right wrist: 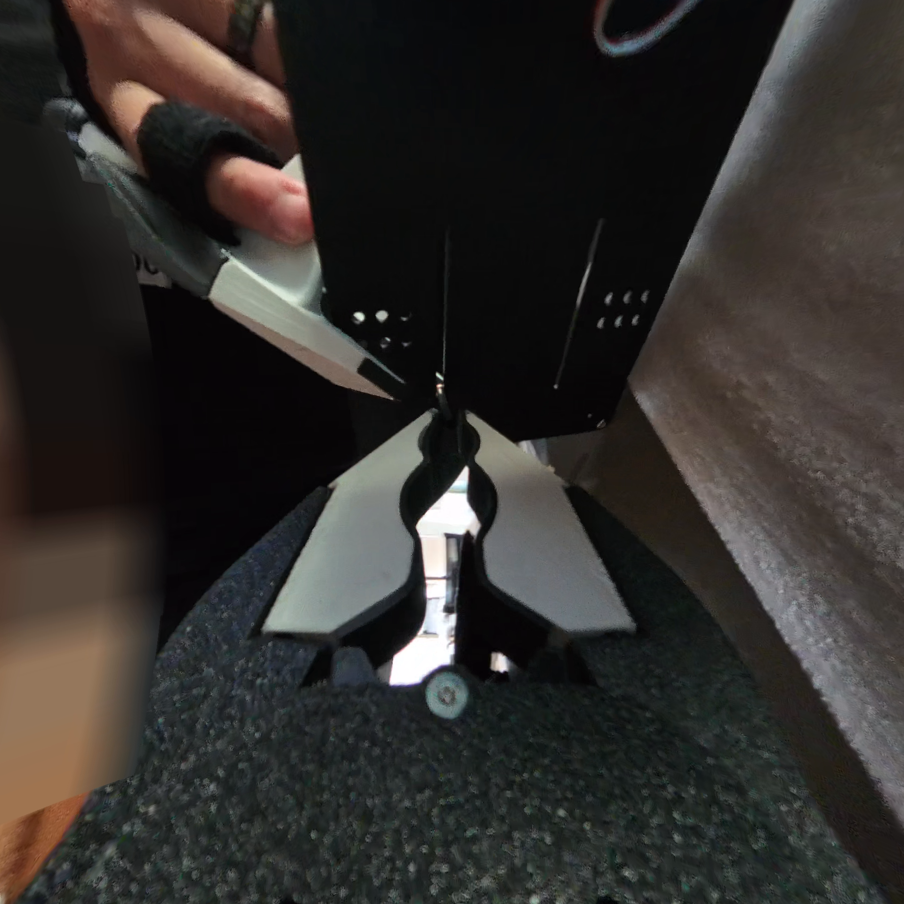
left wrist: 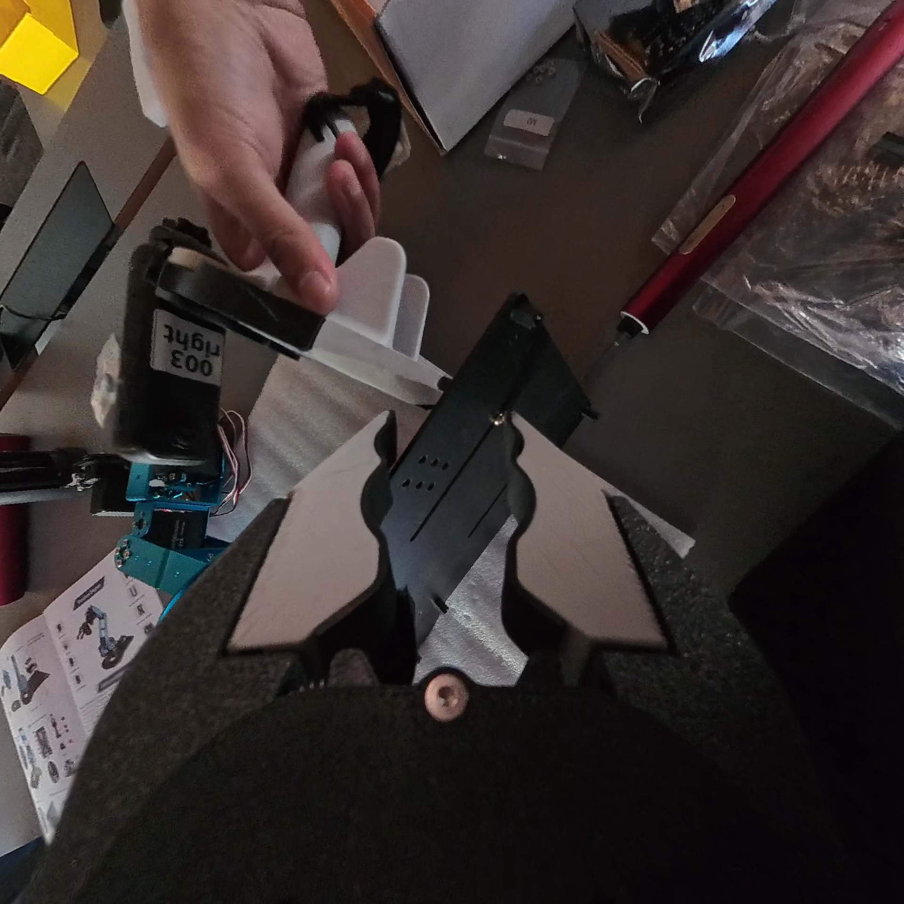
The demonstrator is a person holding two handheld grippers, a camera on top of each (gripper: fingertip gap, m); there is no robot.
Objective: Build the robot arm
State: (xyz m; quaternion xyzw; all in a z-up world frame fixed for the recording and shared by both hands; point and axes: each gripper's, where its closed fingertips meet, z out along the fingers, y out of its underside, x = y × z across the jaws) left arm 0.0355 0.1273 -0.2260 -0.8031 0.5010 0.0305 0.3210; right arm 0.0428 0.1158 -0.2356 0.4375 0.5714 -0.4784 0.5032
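Clamping, left tool (left wrist: 450,420): one of two tools; its fingers are spread partway and grip one black plate (left wrist: 455,489) across its width, holding it tilted above the table (left wrist: 660,416).
Right tool (right wrist: 447,420): the second tool; its tips are drawn almost together on the plate's edge, with a thin dark strip caught between them.
Plate details: two clusters of round holes (right wrist: 623,308), several long slots, and one small screw (left wrist: 499,417) just beside the left tool's right fingertip.
Hands: two; the right hand (left wrist: 254,122) wraps the right tool's white handle, and the left hand (right wrist: 195,98), with a black strap round one finger, holds the left tool.
Under the plate: one white foam sheet (left wrist: 303,416) lying on the table.
Left side of the table: one printed leaflet (left wrist: 63,675) and, just beyond it, one blue robot arm (left wrist: 161,518) with loose wires.
Right side: one red screwdriver (left wrist: 763,195) lying slantwise, well apart from the plate.
Far edge: one cardboard box (left wrist: 464,58) and one small clear bag (left wrist: 528,122) beside it.
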